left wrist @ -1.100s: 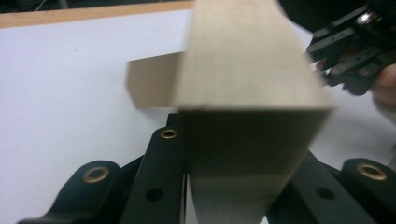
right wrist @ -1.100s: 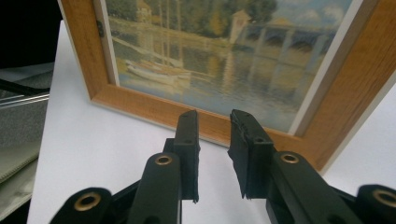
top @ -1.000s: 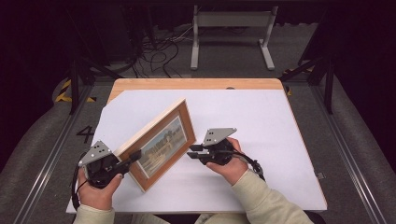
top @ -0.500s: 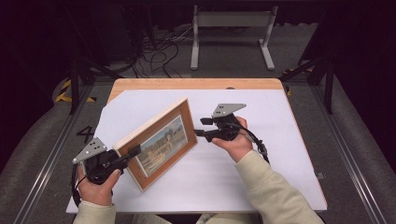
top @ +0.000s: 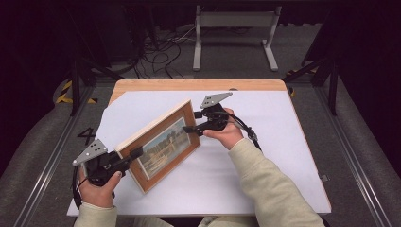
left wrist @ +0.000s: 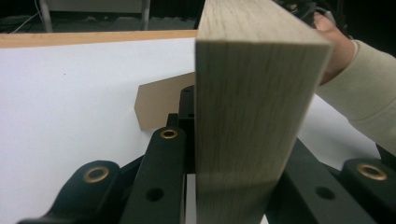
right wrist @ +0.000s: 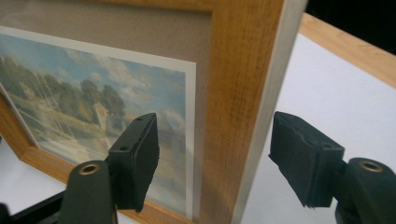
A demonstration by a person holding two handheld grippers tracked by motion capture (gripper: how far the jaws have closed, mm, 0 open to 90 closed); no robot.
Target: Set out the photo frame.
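A wooden picture frame [top: 163, 144] with a landscape print stands tilted on the white table cover, its picture facing the person. My left gripper [top: 135, 153] is shut on the frame's near left edge. In the left gripper view the pale wood edge [left wrist: 252, 107] sits clamped between the black jaws of the left gripper [left wrist: 233, 158]. My right gripper [top: 188, 128] is at the frame's right side near its far corner. Its jaws have just been opening. In the right gripper view, that gripper [right wrist: 215, 154] straddles the frame's side rail [right wrist: 233, 70], with a gap at each pad.
The white sheet [top: 265, 156] covers a wooden table whose far edge [top: 198, 85] is bare. A brown cardboard flap [left wrist: 159, 105] sticks out behind the frame. Beyond the table, a metal stand [top: 234, 19] and cables lie on the floor.
The right hand has moved away from the person along the frame's right side, toward its far corner. The left hand and its grip have stayed put.
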